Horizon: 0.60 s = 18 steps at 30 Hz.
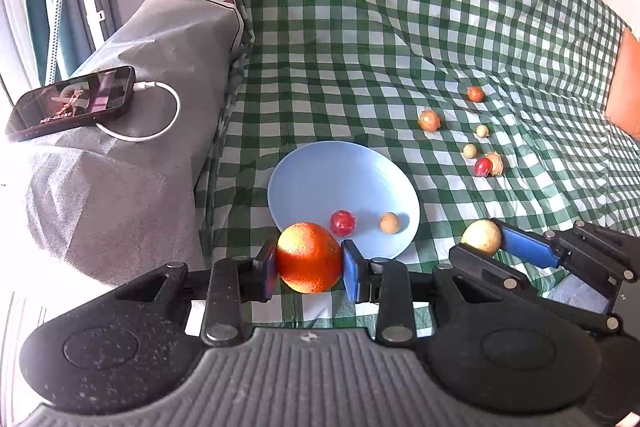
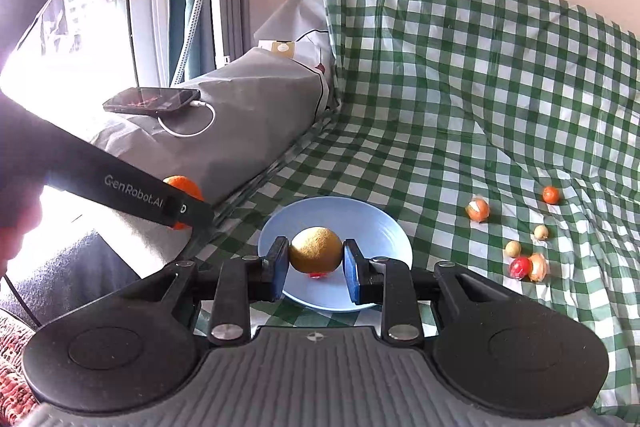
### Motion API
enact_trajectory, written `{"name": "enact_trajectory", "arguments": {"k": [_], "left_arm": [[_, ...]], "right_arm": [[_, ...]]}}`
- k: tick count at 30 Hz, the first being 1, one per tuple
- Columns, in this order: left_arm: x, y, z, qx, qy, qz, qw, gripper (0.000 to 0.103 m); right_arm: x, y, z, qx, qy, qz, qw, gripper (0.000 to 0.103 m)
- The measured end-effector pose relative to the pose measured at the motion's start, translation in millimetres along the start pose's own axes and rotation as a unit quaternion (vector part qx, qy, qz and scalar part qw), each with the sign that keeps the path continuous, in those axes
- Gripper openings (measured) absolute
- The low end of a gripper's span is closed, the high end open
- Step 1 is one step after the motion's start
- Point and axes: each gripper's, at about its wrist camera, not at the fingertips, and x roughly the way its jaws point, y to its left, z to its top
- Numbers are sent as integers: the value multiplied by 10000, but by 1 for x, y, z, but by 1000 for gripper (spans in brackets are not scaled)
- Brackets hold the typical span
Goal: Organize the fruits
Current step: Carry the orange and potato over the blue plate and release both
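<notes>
A: What do the left tongs [image 1: 309, 269] hold?
B: An orange [image 1: 308, 257], clamped between both pads at the near rim of the blue plate [image 1: 320, 175].
A: And the right tongs [image 2: 315, 265]?
B: Closed on a yellow-brown fruit [image 2: 316, 255] over the plate. Six small fruits [image 1: 429, 119] lie scattered on the checkered cloth [image 1: 360, 27].

A green-and-white checked cloth [image 1: 360, 27] covers the seat and back of a sofa. At its left end a grey cover [image 1: 132, 163] drapes the armrest. On top of the armrest lies a dark phone [image 1: 72, 103], screen lit, with a white charging cable [image 1: 160, 115] plugged into its end and looping across the grey cover. An orange cushion [image 1: 626, 87] sits at the cloth's right edge.
</notes>
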Motion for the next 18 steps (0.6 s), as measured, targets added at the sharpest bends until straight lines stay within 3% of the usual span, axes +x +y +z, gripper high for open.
{"name": "enact_trajectory", "arguments": {"k": [18], "left_arm": [[24, 5, 7, -39, 217, 66, 9997, 36]], "right_arm": [[17, -5, -6, 57, 233, -73, 9997, 30]]}}
